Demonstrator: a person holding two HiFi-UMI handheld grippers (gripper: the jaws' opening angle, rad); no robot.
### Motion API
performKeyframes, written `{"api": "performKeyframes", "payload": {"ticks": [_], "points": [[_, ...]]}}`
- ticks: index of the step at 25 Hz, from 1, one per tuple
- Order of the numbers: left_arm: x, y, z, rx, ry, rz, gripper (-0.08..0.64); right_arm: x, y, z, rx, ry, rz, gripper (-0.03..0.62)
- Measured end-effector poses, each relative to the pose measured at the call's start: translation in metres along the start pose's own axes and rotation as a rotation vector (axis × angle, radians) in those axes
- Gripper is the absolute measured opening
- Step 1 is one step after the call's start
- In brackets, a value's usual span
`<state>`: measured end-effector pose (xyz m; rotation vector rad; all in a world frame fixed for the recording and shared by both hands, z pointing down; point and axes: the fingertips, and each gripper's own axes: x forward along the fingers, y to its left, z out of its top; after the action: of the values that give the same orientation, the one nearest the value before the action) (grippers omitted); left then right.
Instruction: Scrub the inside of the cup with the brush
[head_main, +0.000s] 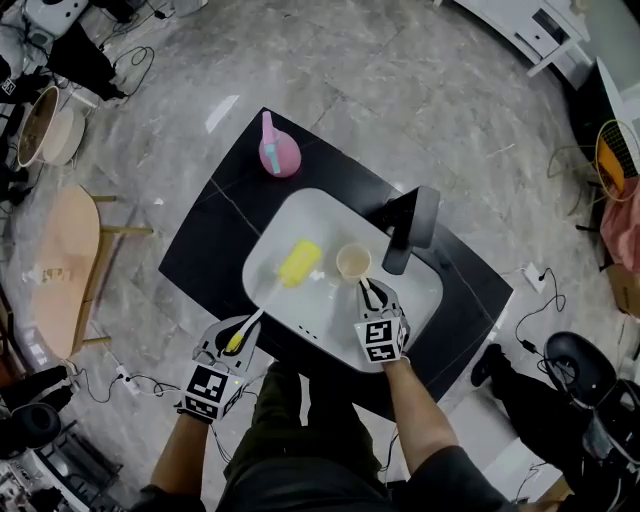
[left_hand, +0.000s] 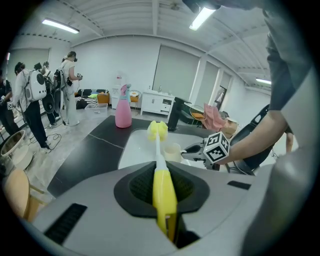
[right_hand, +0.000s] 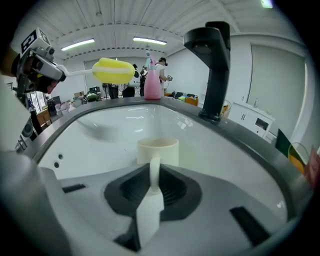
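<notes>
**Head view**
- Layout: the white sink (head_main: 300, 215) is set into the black desk (head_main: 215, 225). The cup (head_main: 353, 262) stands mouth up in the basin, near the black faucet (head_main: 410, 228).
- Left tongs (head_main: 240, 336): they sit at the near-left rim and hold the brush (head_main: 299, 262) by its tail. That puts the yellow head out over the basin, just left of the cup.
- Right tongs (head_main: 373, 292): they are at the cup's near side, where its handle points toward me.
- Aside: a pink spray bottle (head_main: 279, 150) stands at the desk's far corner, well apart from the work.

**Left gripper view**
- Grip: my left tongs (left_hand: 162, 187) are clamped on the brush's yellow handle. I hold it low, I judge, so the whole stem is free to go down into the cup.
- Aim: the brush (left_hand: 157, 129) has its head above and a little left of the cup (left_hand: 172, 151), not inside it.
- Other hand: the right tongs (left_hand: 196, 149) meet the cup from its right side.

**Right gripper view**
- Grip: my right tongs (right_hand: 154, 175) are pinched on the cup's handle, and the cup (right_hand: 158, 149) is upright with its mouth open.
- Why the handle: this hold leaves the rim clear for the brush and should stop the cup spinning under scrubbing.
- Contact: I cannot tell whether the cup's base rests on the sink (right_hand: 100, 130) or hangs just clear of it.
- Brush: the brush (right_hand: 116, 71) shows high on the left with the left tongs (right_hand: 37, 62) behind it, apart from the cup.

**Stage**
- Both things are in hand, and by my reading the scrubbing has not begun.
</notes>
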<state>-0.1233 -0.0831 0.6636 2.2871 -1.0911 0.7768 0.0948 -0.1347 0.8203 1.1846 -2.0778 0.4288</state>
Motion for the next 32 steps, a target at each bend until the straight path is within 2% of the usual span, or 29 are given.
{"api": "performKeyframes", "payload": {"ticks": [6, 15, 25, 32], "points": [[-0.014, -0.006, 0.012, 0.027, -0.017, -0.010, 0.031, -0.039, 0.000, 0.020, -0.053, -0.019, 0.009, 0.046], [-0.061, -0.021, 0.046, 0.079, -0.079, -0.040, 0.031, -0.128, 0.005, 0.070, -0.146, -0.076, 0.031, 0.046], [-0.104, -0.053, 0.098, 0.225, -0.157, -0.129, 0.031, -0.223, -0.013, 0.141, -0.263, -0.144, -0.014, 0.044], [-0.121, -0.064, 0.125, 0.340, -0.183, -0.166, 0.031, -0.257, -0.020, 0.186, -0.379, -0.173, -0.044, 0.044]]}}
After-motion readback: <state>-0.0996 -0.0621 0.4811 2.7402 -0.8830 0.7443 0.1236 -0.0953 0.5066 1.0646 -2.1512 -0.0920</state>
